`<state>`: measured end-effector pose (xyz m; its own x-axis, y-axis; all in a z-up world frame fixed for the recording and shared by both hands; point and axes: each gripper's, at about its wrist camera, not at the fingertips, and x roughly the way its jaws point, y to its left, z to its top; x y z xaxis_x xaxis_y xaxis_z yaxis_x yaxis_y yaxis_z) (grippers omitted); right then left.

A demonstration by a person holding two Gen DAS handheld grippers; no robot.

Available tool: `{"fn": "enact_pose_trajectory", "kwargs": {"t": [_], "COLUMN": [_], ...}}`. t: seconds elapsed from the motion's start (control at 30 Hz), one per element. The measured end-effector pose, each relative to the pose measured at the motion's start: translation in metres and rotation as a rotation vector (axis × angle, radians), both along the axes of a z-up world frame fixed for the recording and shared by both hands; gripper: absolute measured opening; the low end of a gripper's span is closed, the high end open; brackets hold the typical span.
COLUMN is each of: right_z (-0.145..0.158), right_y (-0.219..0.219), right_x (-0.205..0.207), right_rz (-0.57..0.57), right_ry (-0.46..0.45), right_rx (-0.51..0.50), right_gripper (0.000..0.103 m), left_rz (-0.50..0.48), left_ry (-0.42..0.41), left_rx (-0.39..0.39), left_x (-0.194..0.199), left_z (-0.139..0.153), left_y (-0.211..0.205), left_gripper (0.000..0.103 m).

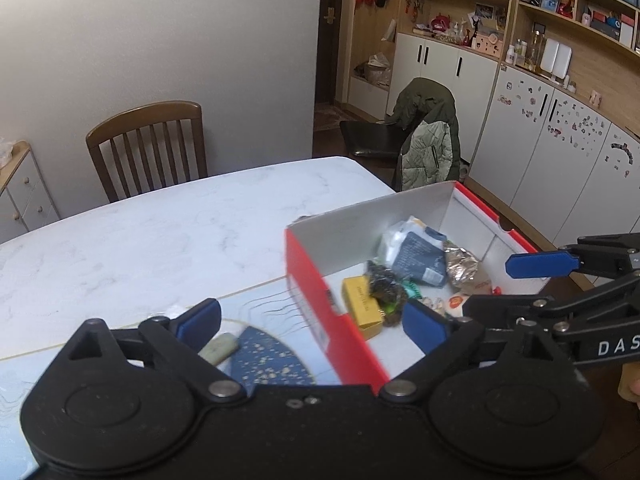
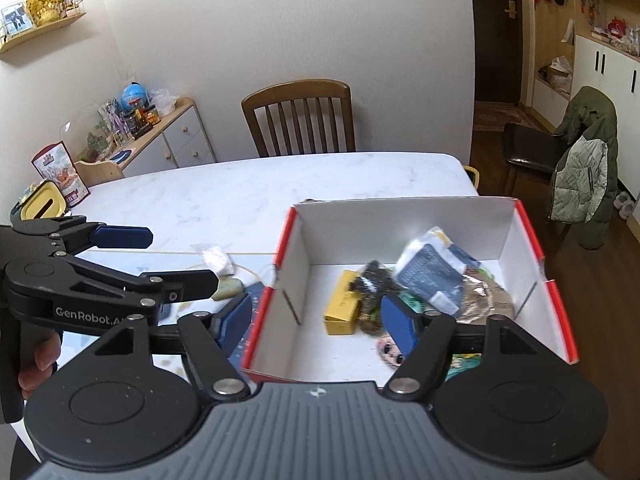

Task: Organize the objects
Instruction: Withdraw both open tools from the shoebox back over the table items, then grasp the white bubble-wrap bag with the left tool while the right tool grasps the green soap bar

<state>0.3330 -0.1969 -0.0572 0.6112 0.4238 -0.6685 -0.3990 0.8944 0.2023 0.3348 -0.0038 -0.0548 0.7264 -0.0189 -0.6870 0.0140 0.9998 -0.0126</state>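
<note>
Tools, left [image 1: 316, 322] and right [image 2: 320, 318], both spread wide, empty, straddling the red box [image 2: 532, 236] wall.

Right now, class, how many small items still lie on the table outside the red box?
2 visible: a pale green bar and a white wrapped packet, both left of the red box. The grippers may hide others.

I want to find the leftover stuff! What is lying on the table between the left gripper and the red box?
In the right wrist view, a white wrapped packet and a pale green bar lie on the table between the left gripper and the red box.
</note>
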Motion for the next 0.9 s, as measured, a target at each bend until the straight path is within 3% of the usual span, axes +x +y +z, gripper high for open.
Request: {"fn": "enact_pose_trajectory", "kwargs": {"t": [0.53, 0.9], "right_z": [-0.005, -0.023], "right_y": [0.091, 0.143], "right_x": [-0.015, -0.012], "right_rz": [-0.025, -0.006], "right_ry": [0.038, 0.083], "right_rx": [-0.015, -0.054], "right_gripper": [0.079, 0.079], "left_rz": [-0.003, 0.059], "left_ry": [-0.006, -0.013], "left_rx": [-0.027, -0.045], "left_x": [-0.012, -0.004], "left_z": [-0.012, -0.035], "left_y": [0.088, 0.145], "left_gripper": [0.103, 0.103]}}
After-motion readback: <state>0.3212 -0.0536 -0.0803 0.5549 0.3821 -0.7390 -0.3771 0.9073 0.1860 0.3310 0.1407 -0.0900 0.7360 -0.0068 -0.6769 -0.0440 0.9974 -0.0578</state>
